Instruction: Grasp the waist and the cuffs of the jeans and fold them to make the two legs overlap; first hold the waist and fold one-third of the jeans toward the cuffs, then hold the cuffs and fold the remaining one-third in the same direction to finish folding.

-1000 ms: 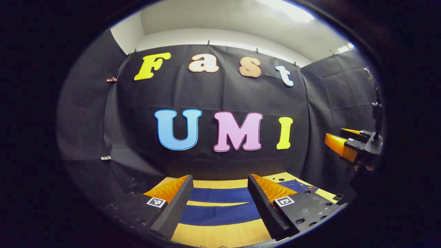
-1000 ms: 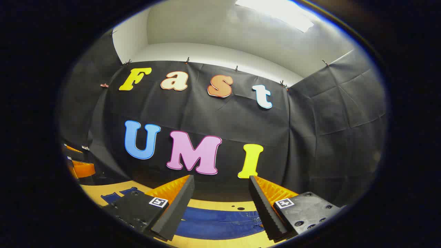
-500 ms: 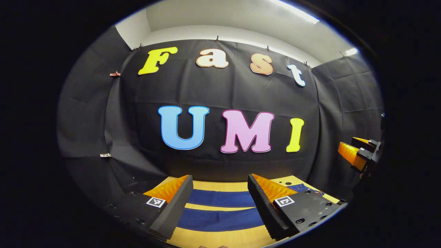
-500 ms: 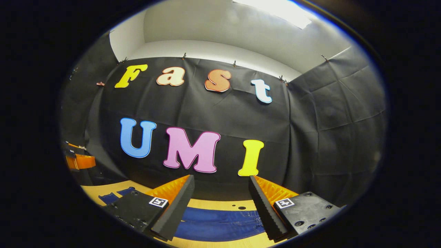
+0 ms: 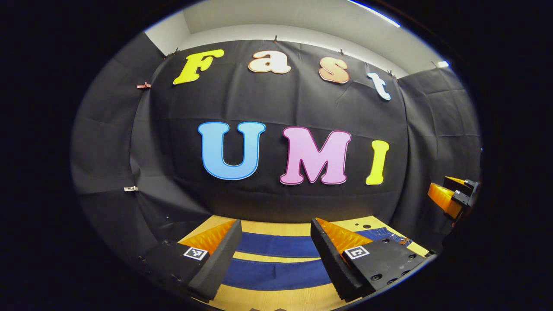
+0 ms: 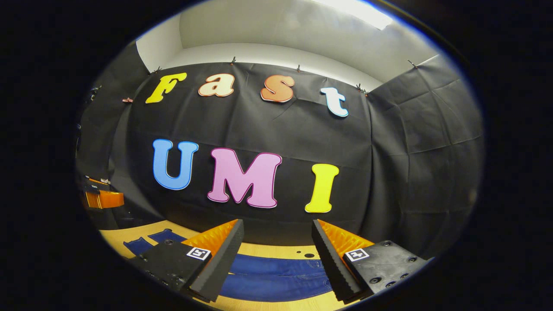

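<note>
The jeans [image 5: 276, 259] lie flat and unfolded on the yellow wooden table [image 5: 276, 298], their two legs side by side as separate blue bands with a strip of bare table between them. In the left gripper view the legs run across just beyond the fingers; at the right end of the jeans the stitched upper part shows. In the right gripper view the seamed part of the jeans [image 6: 276, 276] lies below that gripper, and the cuff ends [image 6: 149, 242] show far to the left.

The left gripper [image 5: 272, 255] hangs above the legs with its fingers spread wide and nothing between them. The right gripper [image 6: 276, 259] is likewise wide open and empty, above the waist end of the jeans. Each gripper also shows at the edge of the other's view as a small orange and black shape. Neither appears to touch the cloth.

The step in hand appears to be the first one: taking hold of waist and cuffs so that one leg can be laid on the other. To do it well, each gripper should probably descend onto the edge of the same leg, one finger slipping under the denim, and close on that layer only. Both should then lift together and carry the leg sideways across the jeans evenly, so seams line up and no wrinkle is trapped.
</note>
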### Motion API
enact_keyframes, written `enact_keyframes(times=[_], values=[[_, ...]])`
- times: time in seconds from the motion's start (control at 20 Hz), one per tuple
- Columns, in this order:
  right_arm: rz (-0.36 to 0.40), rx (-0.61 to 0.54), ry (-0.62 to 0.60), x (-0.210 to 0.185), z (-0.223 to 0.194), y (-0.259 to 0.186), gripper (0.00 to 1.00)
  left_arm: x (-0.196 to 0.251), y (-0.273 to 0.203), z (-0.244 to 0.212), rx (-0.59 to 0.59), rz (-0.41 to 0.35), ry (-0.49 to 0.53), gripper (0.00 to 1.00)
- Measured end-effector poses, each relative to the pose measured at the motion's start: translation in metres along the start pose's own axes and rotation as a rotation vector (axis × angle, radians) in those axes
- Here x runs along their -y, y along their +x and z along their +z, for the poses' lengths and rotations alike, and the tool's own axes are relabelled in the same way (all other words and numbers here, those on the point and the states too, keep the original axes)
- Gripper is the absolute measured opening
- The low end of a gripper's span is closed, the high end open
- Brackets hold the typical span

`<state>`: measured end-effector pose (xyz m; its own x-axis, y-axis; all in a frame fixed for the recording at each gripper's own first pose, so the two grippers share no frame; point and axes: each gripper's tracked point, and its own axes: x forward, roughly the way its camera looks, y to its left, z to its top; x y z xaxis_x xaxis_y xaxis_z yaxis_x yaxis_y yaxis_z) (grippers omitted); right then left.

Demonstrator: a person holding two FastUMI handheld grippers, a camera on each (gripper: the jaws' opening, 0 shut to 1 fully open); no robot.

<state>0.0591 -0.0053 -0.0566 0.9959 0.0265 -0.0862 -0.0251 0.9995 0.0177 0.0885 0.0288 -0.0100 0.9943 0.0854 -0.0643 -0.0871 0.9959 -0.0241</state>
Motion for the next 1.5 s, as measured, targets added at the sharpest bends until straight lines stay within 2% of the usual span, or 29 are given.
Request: enact_keyframes(times=[0.5,0.6,0.8,0.95,1.05,1.2,1.5], values=[[-0.03,-0.071,-0.011,0.02,-0.033,0.011,0.96,-0.033,0.024,-0.023,-0.048,0.065,0.058,0.99],[-0.036,-0.082,-0.011,0.023,-0.038,0.012,0.99,-0.045,0.029,-0.028,-0.055,0.085,0.079,0.99],[-0.033,-0.105,-0.029,0.027,-0.048,0.017,0.96,-0.069,0.037,-0.043,-0.081,0.09,0.092,0.99],[-0.027,-0.117,-0.032,0.029,-0.053,0.021,0.96,-0.111,0.051,-0.063,-0.136,0.109,0.215,0.98],[-0.019,-0.133,-0.038,0.028,-0.06,0.025,0.99,-0.143,0.057,-0.086,-0.202,0.098,0.338,0.98],[-0.015,-0.154,-0.059,0.029,-0.069,0.031,0.96,-0.191,0.068,-0.13,-0.324,0.07,0.537,0.98],[-0.044,-0.227,-0.062,0.031,-0.095,0.036,0.97,-0.253,0.089,-0.233,-0.561,-0.135,0.889,0.98]])
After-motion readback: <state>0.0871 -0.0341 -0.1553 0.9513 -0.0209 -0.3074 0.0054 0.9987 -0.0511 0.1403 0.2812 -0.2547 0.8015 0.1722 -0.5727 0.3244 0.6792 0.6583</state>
